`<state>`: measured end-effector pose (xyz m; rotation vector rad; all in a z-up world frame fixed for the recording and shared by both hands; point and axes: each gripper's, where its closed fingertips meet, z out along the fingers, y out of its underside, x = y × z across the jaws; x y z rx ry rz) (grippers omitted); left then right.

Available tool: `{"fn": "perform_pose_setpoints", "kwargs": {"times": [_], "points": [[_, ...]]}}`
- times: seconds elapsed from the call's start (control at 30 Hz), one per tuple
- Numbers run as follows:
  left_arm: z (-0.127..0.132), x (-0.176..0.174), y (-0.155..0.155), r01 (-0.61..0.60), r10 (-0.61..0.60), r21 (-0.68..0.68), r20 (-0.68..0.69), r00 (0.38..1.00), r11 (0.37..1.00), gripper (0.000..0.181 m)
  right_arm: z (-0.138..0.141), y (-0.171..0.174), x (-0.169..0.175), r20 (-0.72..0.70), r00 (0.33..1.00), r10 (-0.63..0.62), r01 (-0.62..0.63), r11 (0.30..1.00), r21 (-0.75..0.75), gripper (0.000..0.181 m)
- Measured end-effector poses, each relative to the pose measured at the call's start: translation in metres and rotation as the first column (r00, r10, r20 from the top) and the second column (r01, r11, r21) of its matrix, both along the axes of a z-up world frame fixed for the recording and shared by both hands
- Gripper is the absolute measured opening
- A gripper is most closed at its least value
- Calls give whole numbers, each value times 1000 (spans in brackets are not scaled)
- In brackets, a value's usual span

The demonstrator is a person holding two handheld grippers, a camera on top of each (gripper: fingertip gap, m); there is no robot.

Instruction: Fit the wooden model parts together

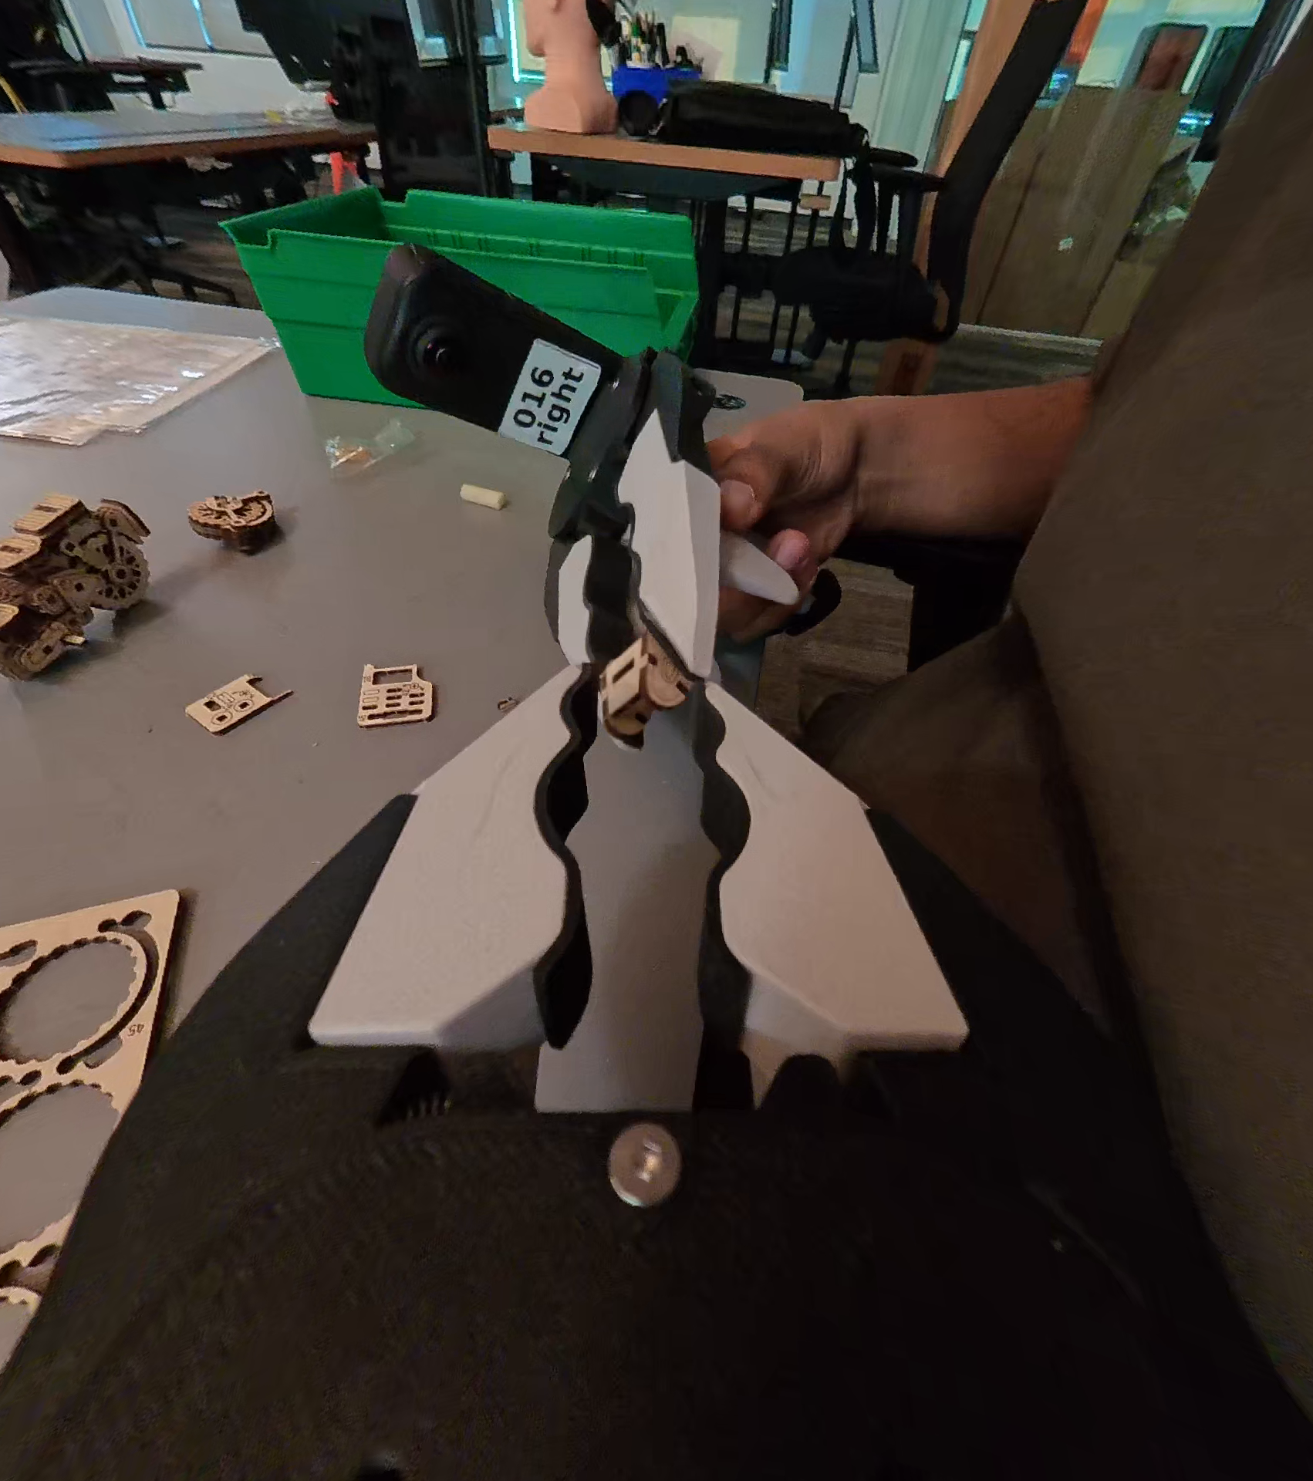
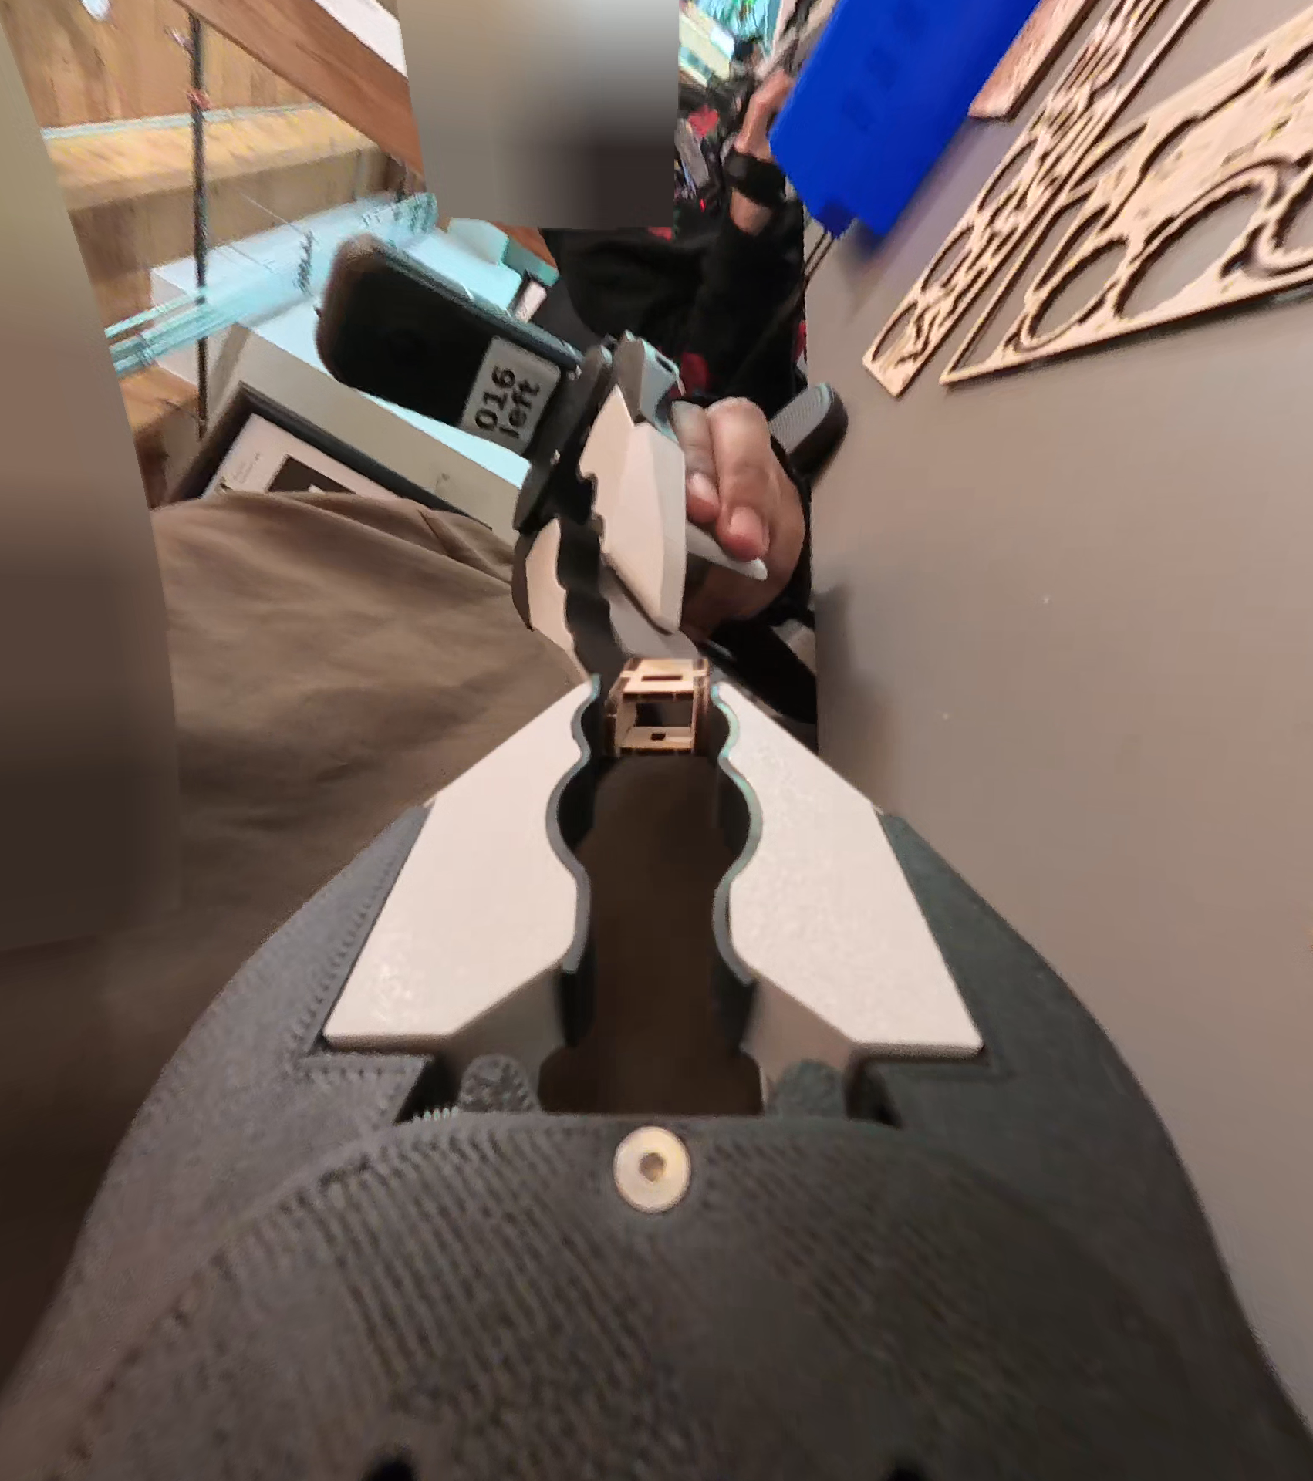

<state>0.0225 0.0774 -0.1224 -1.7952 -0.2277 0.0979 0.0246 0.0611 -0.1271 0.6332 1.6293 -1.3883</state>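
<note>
A small wooden box-like part [image 1: 641,693] is held in the air off the grey table's [image 1: 276,801] right edge, between both grippers. My left gripper [image 1: 641,685] closes on it from below in the left wrist view, and the right gripper's fingers [image 1: 673,553] come down onto it from above. In the right wrist view my right gripper [image 2: 657,701] is shut on the same part [image 2: 657,709], with its open frame facing the camera. There the left gripper's fingers [image 2: 641,513] meet its far top edge. A hand squeezes each trigger.
On the table lie a built wooden model [image 1: 52,577], a small gear assembly [image 1: 232,521], two flat cut parts [image 1: 236,704] [image 1: 395,696], a punched-out sheet [image 1: 36,1082], a green bin [image 1: 477,304] and a blue item [image 2: 894,104]. The person's brown clothing [image 1: 1198,721] fills the right. My left and right fingertips are right by each other.
</note>
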Motion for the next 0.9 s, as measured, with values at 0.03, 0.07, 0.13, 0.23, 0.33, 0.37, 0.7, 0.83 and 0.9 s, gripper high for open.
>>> {"fn": "perform_pose_setpoints", "kwargs": {"times": [0.03, 0.07, 0.13, 0.23, 0.33, 0.37, 0.7, 0.83, 0.9], "points": [[0, 2, 0, 9, -9, 1, -3, 1000, 1000, 20, 0, 0, 1, 5, 1000, 5, -5, 1000, -4, 22], [0, 2, 0, 11, -11, 1, -5, 1000, 1000, 18, 1, -1, 1, 13, 1000, 7, -7, 1000, -8, 22], [0, 4, 1, 20, -20, -5, -10, 1000, 1000, 14, 1, -1, 1, 20, 1000, 7, -6, 1000, -8, 22], [-1, 5, 1, 24, -25, -9, -13, 1000, 1000, 11, 0, 0, 1, 26, 1000, 10, -10, 1000, -8, 23], [0, 6, 1, 33, -33, 0, 3, 999, 999, 11, 1, -1, 3, 28, 999, 18, -18, 1000, -14, 22], [1, 7, 1, 36, -36, 4, 10, 999, 999, 10, 1, -1, 3, 27, 999, 21, -20, 1000, -15, 22], [4, 10, 2, 56, -57, 21, 22, 998, 998, 9, 4, 1, 6, 24, 999, 44, -44, 999, -28, 22], [5, 10, 3, 57, -57, 24, 18, 998, 998, 9, 5, 1, 6, 25, 999, 45, -44, 999, -29, 22], [6, 10, 2, 52, -53, 27, 12, 999, 998, 9, 6, 1, 6, 21, 999, 41, -41, 999, -32, 22]]}}
